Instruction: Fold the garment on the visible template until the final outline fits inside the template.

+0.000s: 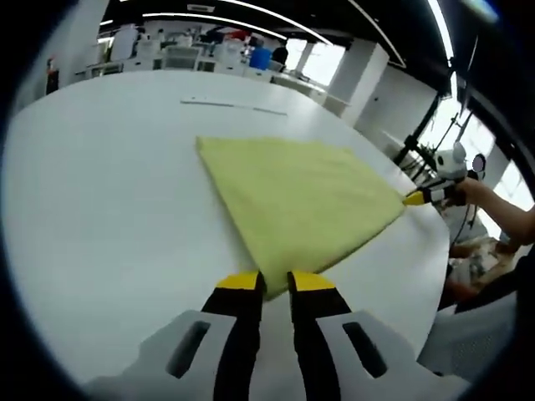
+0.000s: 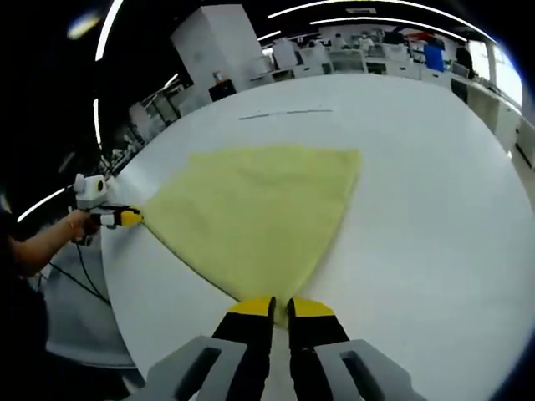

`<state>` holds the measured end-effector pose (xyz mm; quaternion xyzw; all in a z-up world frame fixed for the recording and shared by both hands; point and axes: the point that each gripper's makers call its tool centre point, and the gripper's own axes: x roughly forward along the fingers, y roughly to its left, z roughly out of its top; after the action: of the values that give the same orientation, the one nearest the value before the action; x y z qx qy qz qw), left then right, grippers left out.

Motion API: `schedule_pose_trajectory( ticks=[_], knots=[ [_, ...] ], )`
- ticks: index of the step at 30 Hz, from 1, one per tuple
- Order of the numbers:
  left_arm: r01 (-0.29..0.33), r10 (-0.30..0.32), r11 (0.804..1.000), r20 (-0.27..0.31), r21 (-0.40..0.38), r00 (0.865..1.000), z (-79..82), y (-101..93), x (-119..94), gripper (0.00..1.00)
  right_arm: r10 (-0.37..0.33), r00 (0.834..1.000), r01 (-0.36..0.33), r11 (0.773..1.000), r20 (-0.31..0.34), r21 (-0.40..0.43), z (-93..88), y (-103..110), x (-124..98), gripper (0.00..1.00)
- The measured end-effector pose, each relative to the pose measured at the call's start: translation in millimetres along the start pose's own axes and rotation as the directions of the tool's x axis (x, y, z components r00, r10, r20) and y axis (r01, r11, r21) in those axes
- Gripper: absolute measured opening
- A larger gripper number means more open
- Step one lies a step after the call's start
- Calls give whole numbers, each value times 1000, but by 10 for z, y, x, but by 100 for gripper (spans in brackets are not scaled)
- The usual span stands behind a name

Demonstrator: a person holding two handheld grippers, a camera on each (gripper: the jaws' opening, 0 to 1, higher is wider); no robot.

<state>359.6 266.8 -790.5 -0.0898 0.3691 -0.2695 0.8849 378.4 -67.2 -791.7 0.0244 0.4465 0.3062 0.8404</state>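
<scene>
Yellow garment (image 1: 297, 205) is lying spread flat on the white worktop (image 1: 100, 217), reaching away ahead of both pairs of fingers in a roughly triangular outline. In the left gripper view, the left gripper (image 1: 276, 282) is sitting at the nearest corner of the cloth with its yellow-tipped fingers (image 1: 240, 281) nearly closed and the corner's edge running into the narrow gap; it looks pinched, though the grip itself is hard to confirm. In the right gripper view, the right gripper (image 2: 279, 307) is doing the same at another corner, fingers close together on the cloth's tip. Each gripper is also appearing at the far side corner of the other's view, with a person's hand behind it. Judging by its drape, the cloth looks soft, light and limp, likely to sag and crease when lifted, so corners and hems seem the best places to hold. Its edges are lying cleanly without curling. Bare worktop is stretching wide beyond the fingers and to both sides, leaving ample room for a fold. A faint line (image 1: 234, 106), possibly part of the template, is showing well beyond the cloth.
</scene>
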Motion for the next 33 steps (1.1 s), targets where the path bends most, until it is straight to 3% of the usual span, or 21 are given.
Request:
schedule_pose_trajectory(
  ticks=[5, 15, 23, 33],
  knots=[
    [-5, 4, 1000, -12, -8, 1000, -27, 7, -6, 1, 2, 1000, -2, 1000, 14, 4, 10, 13, -5, 0],
    [-2, 2, 1000, -9, -29, 1000, -37, -17, -47, 0, 28, 999, -28, 1000, 19, -11, -3, 40, -89, 0],
    [8, -9, 999, -12, -32, 1000, -96, -75, -105, 0, 45, 999, -45, 998, 1, -40, -145, 101, -159, 0],
    [18, -18, 999, -12, -41, 1000, -196, -180, -195, 0, 43, 999, -43, 999, 22, 6, -286, 130, -251, 0]
  ],
)
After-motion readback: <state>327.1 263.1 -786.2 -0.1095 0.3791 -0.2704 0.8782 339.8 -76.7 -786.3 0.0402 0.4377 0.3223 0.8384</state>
